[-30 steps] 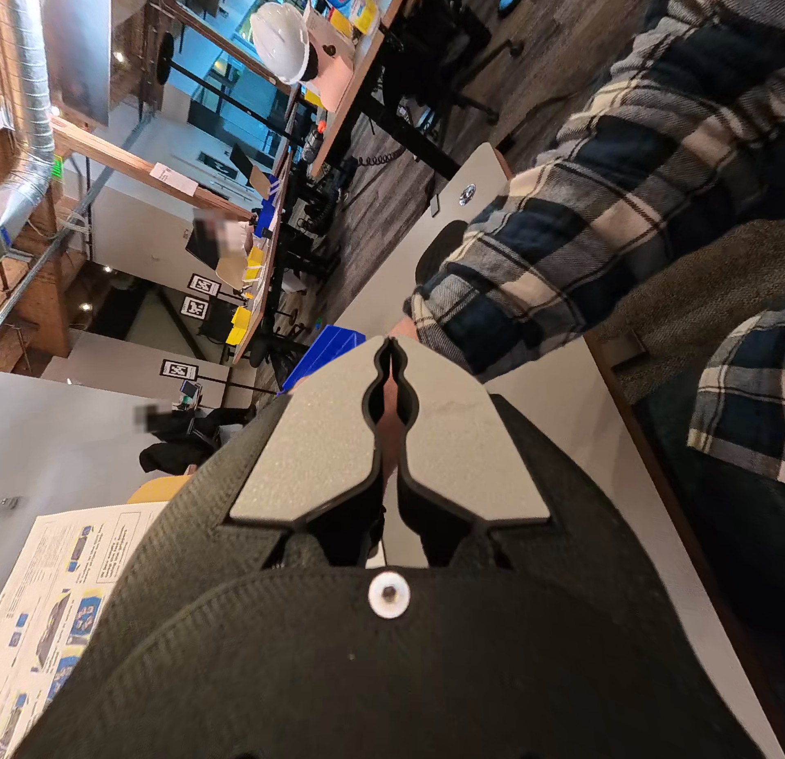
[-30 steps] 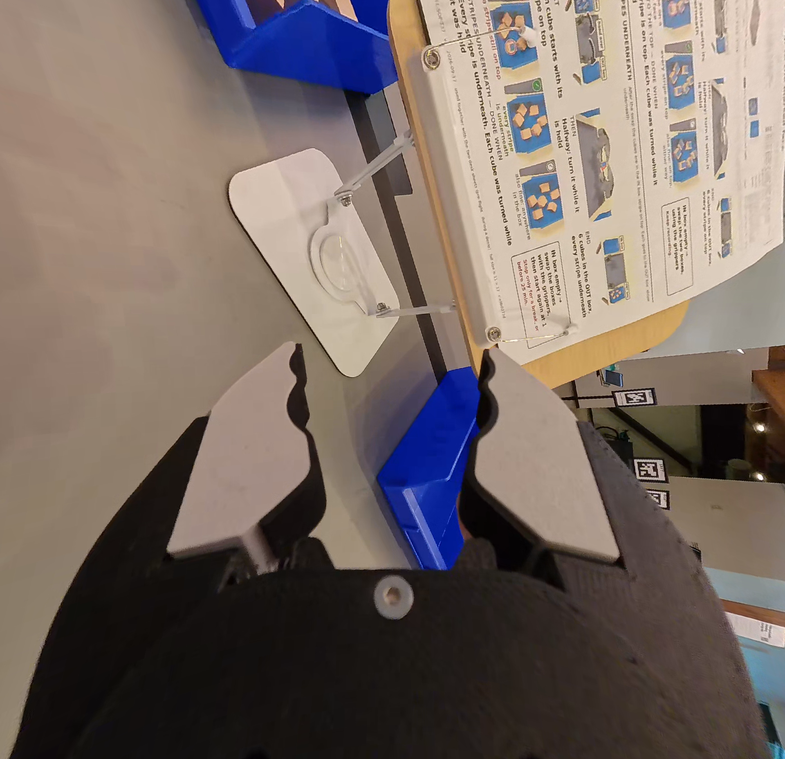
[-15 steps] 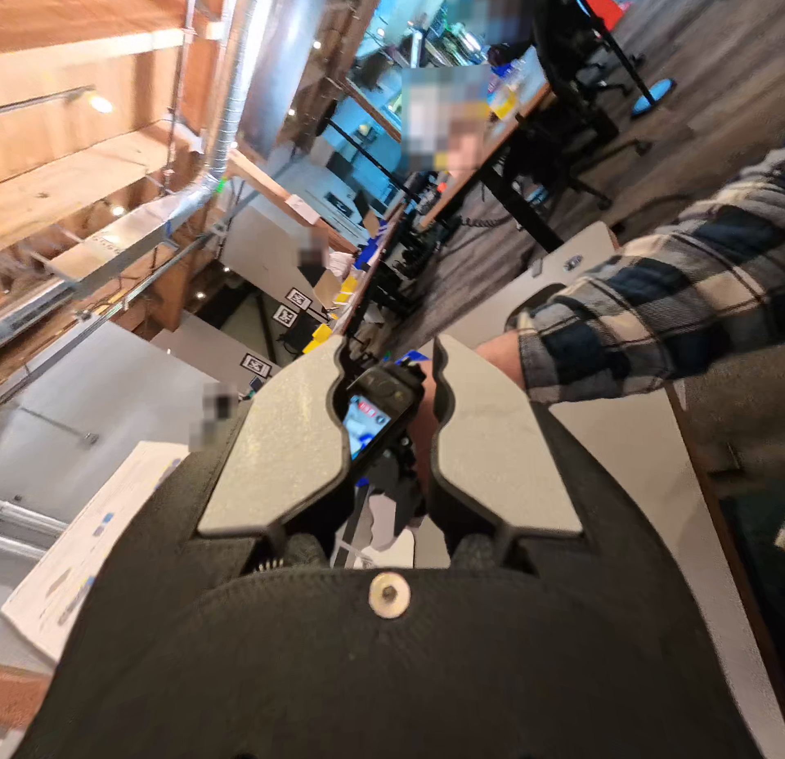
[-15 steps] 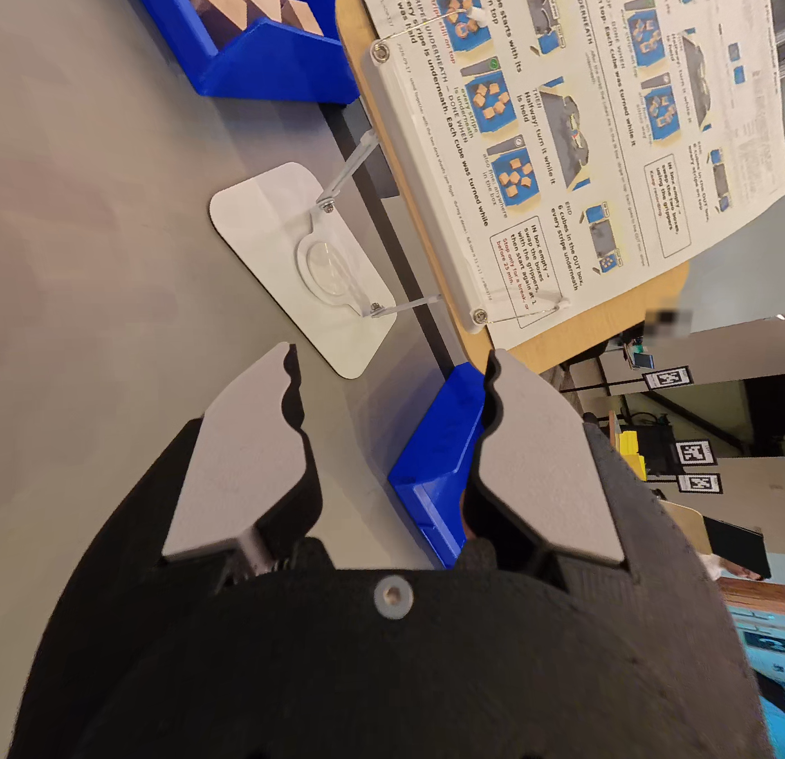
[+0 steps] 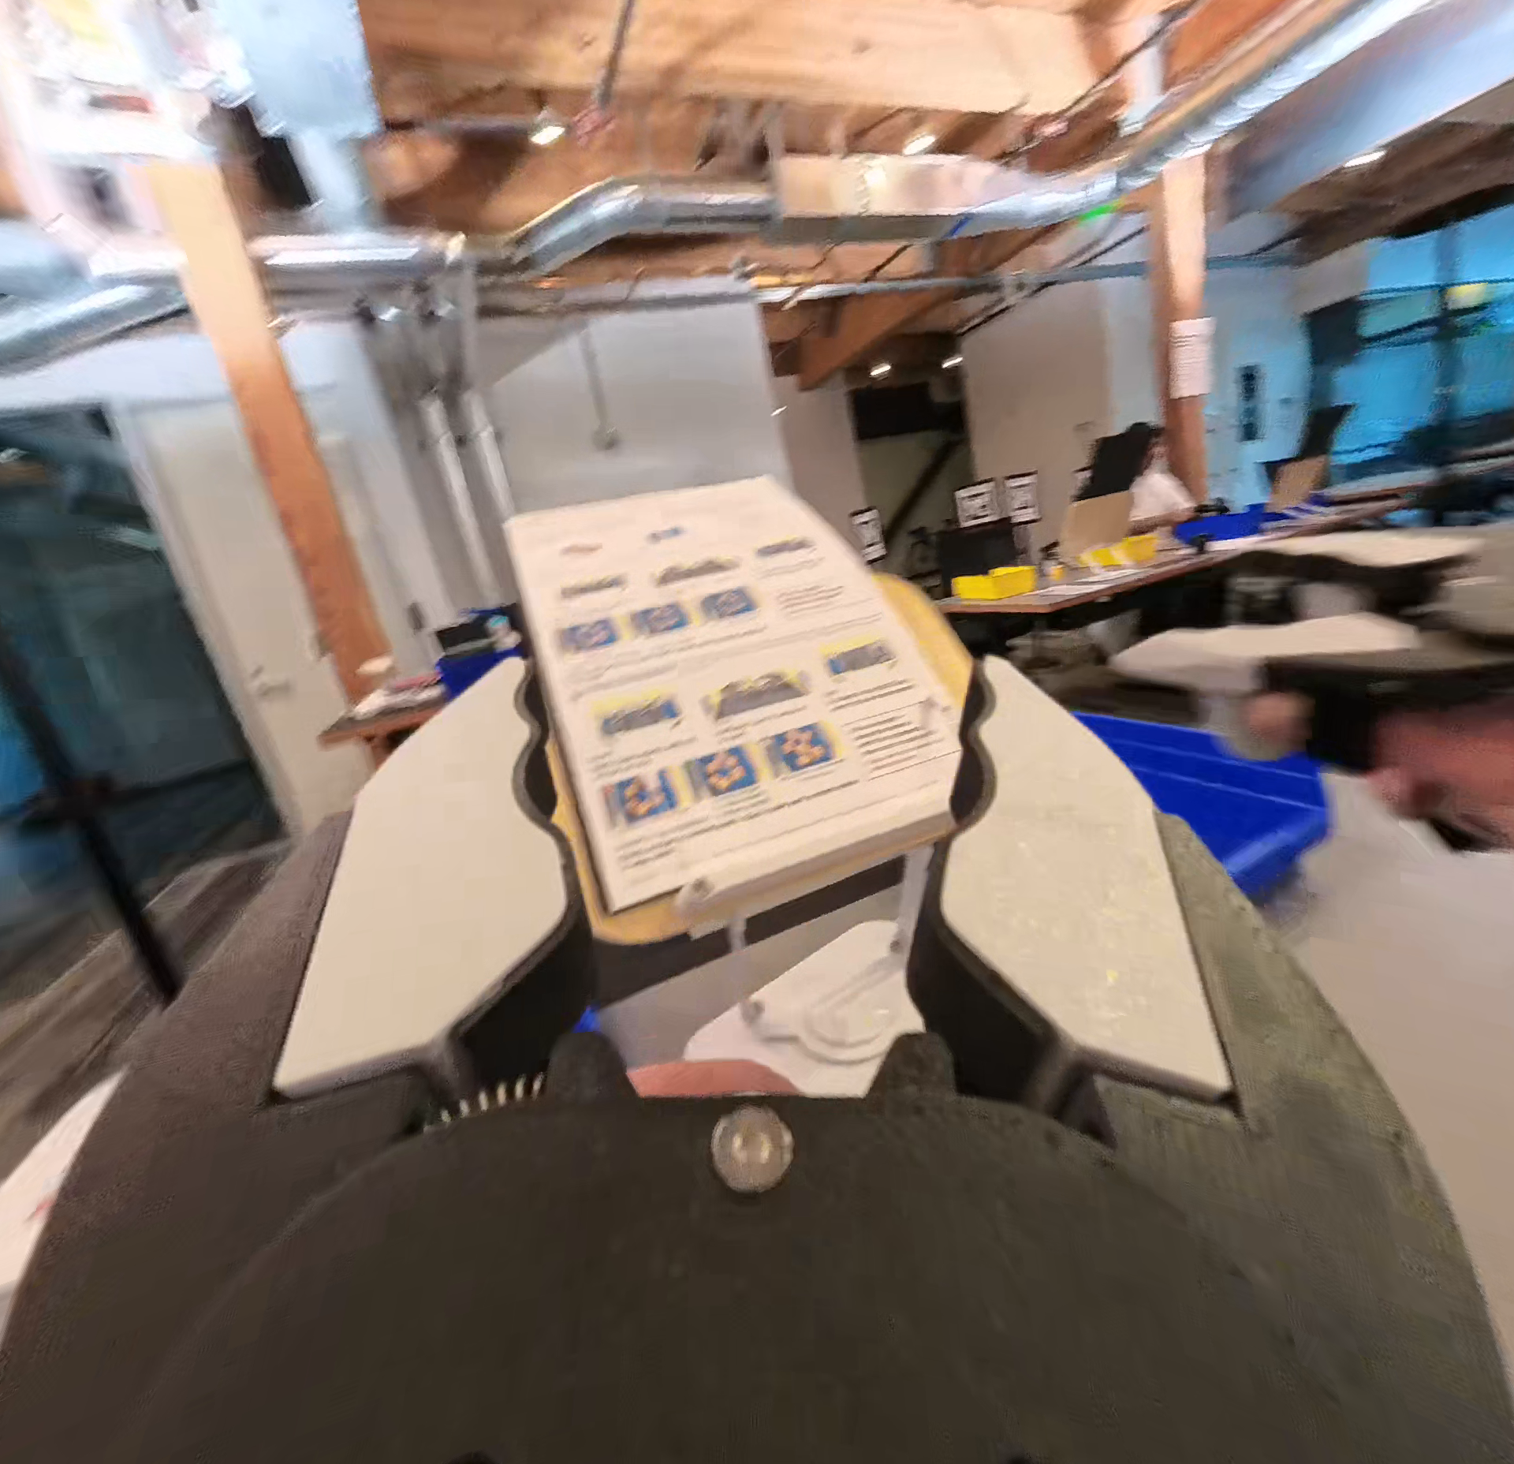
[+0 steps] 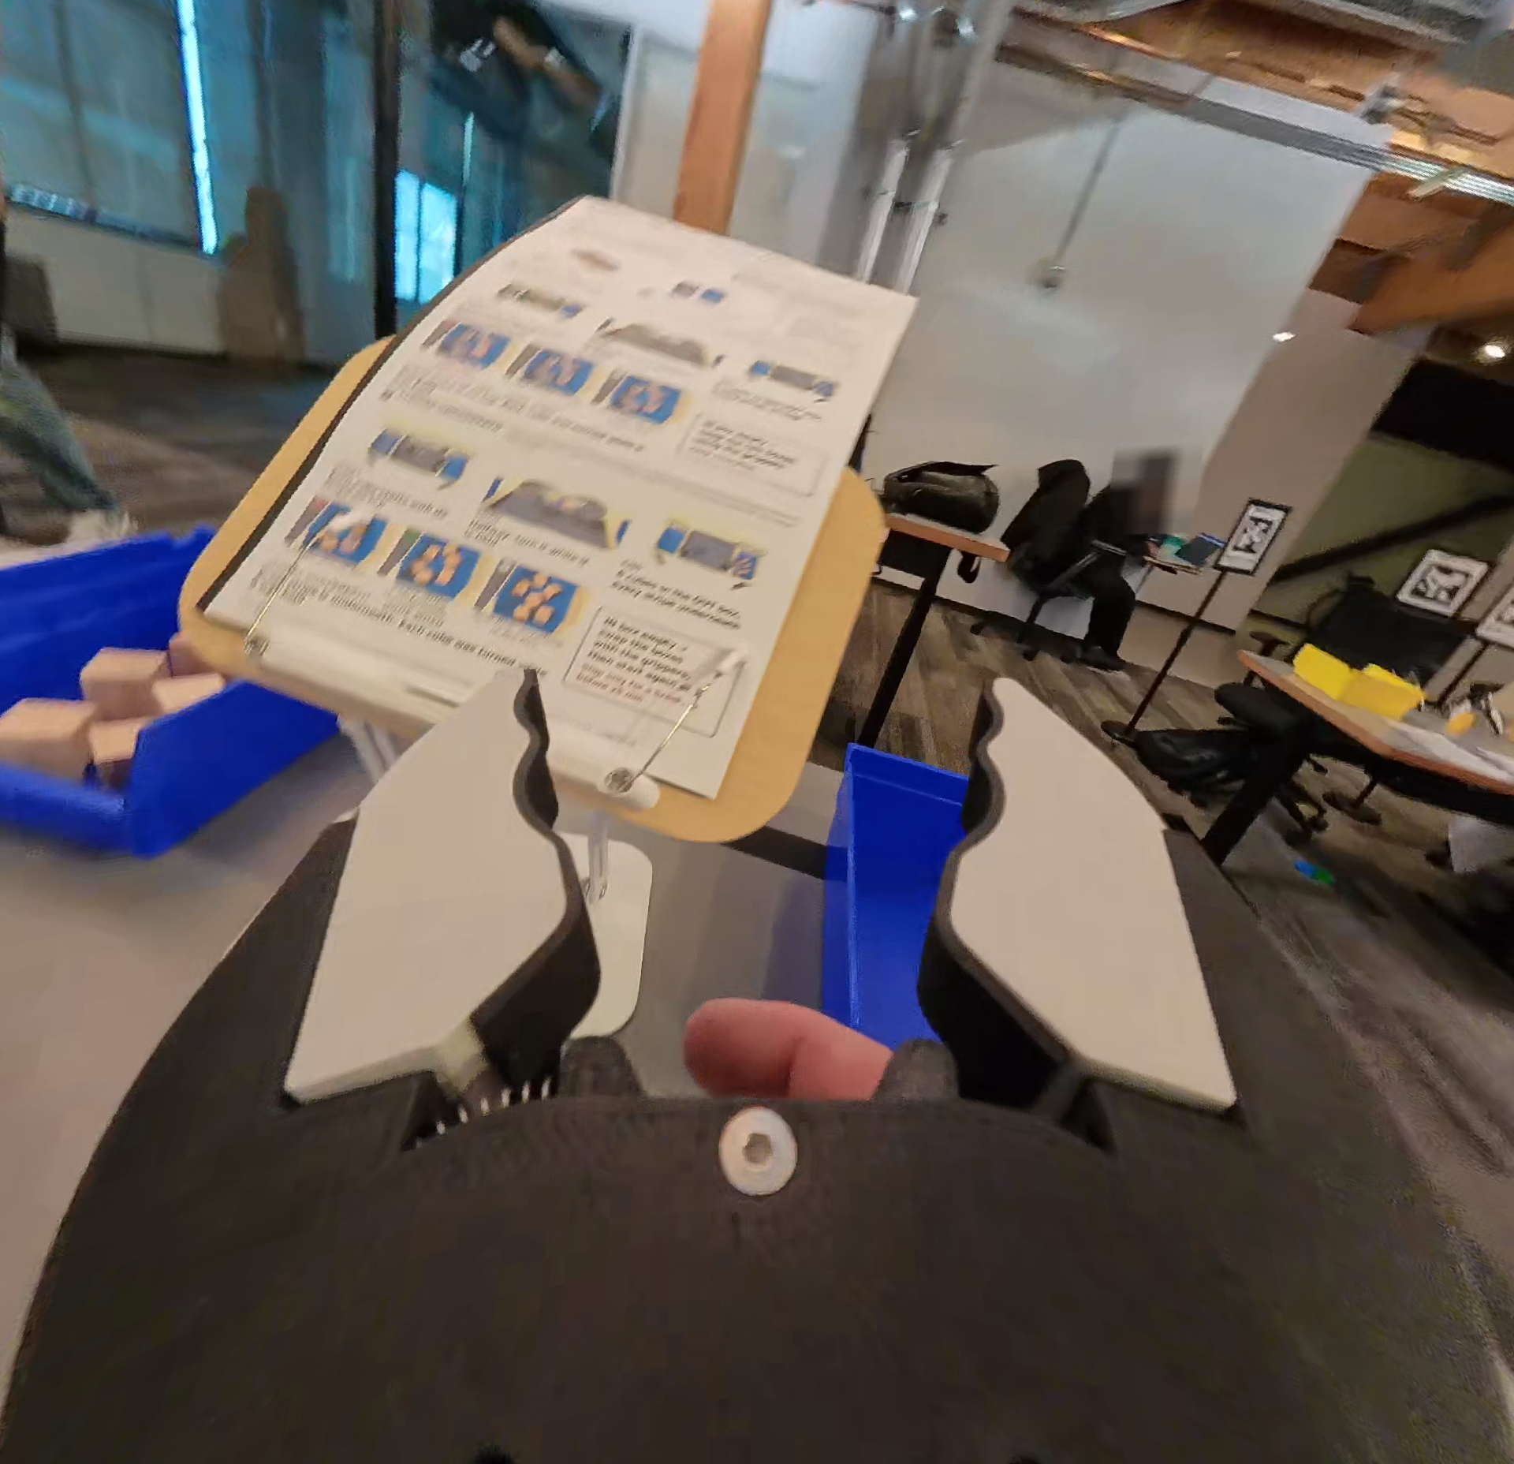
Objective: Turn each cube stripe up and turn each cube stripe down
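Right wrist view: cubes [image 6: 90, 707] heaped in bin [image 6: 188, 777] left of sheet [image 6: 573, 474], orientation unclear. Right gripper [image 6: 754, 736] and left gripper [image 5: 750, 712] jaws apart, nothing between.

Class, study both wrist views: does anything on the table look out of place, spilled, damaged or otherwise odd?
Nothing stands out. The instruction sheet sits clipped on its tilted stand, wooden cubes lie inside the blue bin, and a second blue bin stands to the right. Both the left gripper and right gripper are open and empty.

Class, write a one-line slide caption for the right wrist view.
Open right gripper faces an instruction sheet on a stand, between a blue bin of wooden cubes and another blue bin.
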Available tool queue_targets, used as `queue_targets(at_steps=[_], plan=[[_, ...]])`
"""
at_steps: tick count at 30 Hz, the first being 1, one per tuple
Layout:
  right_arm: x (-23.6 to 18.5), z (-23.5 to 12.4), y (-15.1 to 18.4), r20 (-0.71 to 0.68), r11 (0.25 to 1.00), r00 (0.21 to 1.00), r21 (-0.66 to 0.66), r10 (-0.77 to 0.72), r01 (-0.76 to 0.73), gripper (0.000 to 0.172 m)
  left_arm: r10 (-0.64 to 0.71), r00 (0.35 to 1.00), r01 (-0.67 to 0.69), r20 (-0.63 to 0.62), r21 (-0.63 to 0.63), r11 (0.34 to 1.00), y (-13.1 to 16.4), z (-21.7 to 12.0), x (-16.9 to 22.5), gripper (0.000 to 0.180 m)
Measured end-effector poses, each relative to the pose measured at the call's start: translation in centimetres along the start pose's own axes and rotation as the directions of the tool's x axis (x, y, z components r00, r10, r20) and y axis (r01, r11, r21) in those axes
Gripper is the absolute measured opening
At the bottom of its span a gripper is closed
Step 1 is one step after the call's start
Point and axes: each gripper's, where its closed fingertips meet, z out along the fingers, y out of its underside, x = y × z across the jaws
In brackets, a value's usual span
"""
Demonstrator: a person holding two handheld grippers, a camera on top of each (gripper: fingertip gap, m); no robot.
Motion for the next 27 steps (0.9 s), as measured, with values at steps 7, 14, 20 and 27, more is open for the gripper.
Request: queue_targets(at_steps=[7, 14, 20, 27], plan=[[3.2, 0.3, 1.7, -0.092, 0.988, 0.984, -0.005, 0.151, -0.153, 0.102, -0.107, 0.971, 0.144, 0.212, -0.167, 0.975, 7.9, 1.8, -5.0, 0.097], [2.6, 0.9, 2.8, -0.074, 0.991, 0.989, -0.031, 0.126, -0.129, 0.101, -0.073, 0.965, 0.138, 0.254, -0.25, 0.958, 10.8, 2.4, -6.7, 0.1], [1.9, 1.8, 5.6, -0.032, 0.993, 0.996, -0.087, 0.08, -0.082, 0.098, 0.085, 0.936, 0.079, 0.342, -0.439, 0.895, 13.8, 1.2, -15.0, 0.099], [0.1, 3.9, 9.2, 0.032, 0.988, 0.996, -0.133, 0.081, -0.076, 0.096, 0.13, 0.951, 0.092, 0.279, -0.66, 0.745, 20.9, 3.0, -19.9, 0.097]])
